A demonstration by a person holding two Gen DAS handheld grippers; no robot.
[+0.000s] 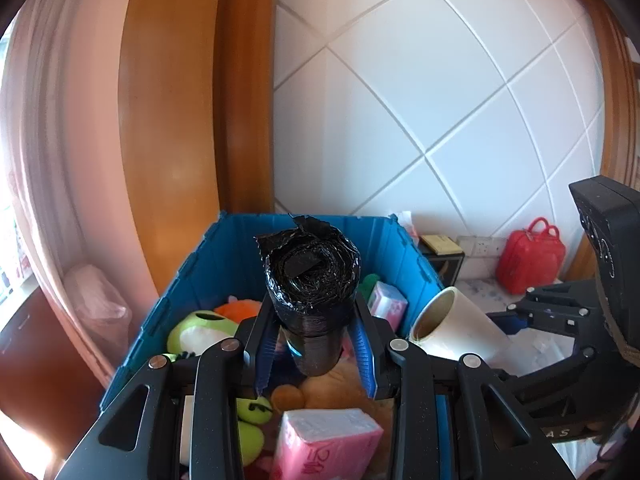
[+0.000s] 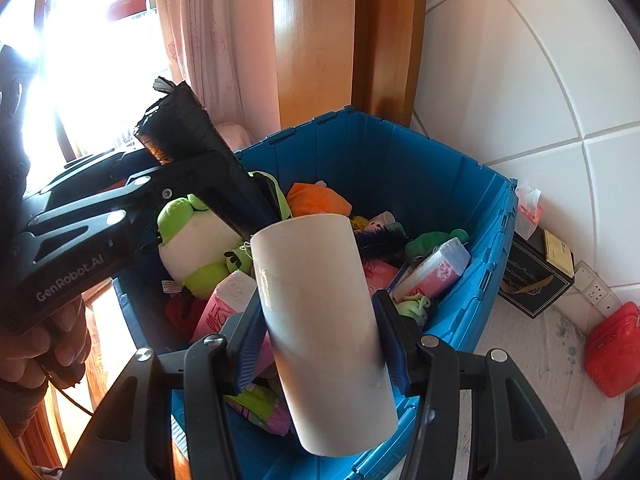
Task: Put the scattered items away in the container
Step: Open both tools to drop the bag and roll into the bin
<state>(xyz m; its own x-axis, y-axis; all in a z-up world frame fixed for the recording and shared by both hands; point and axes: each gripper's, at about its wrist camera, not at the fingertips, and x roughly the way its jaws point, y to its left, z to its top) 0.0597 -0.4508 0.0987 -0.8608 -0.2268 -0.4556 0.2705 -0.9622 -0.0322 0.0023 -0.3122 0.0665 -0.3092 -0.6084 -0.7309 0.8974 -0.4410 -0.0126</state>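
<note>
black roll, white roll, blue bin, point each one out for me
black roll (image 1: 312, 276), left wrist view, on its crinkled end face
white roll (image 2: 320, 320), right wrist view, on its smooth side between the fingers
blue bin (image 2: 400, 160), right wrist view, on its far inner wall

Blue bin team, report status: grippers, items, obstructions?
Left gripper shut on black roll. Right gripper shut on white roll. Both above blue bin, already crowded with toys.

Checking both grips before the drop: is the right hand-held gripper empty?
No, the right hand-held gripper is closed on a white roll, held over the blue bin.
</note>
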